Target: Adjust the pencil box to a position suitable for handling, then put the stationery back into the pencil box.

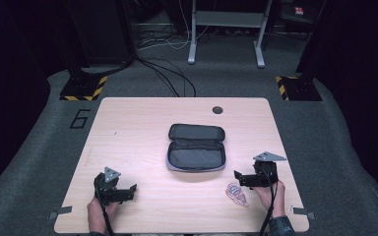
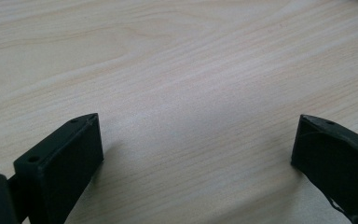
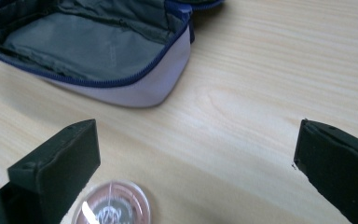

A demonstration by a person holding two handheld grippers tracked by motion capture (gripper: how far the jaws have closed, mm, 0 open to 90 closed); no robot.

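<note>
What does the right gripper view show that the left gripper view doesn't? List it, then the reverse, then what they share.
Right gripper view: the open pouch, unzipped with its grey lining exposed, and a round pinkish item lying near the right gripper. Left gripper view: the left gripper, with bare wood between its jaws. Shared: the light wooden table and a pair of black jaws standing wide open, holding nothing.

table: matt pale wood | pouch: cloth, fabric lining | disc: glossy plastic
</note>
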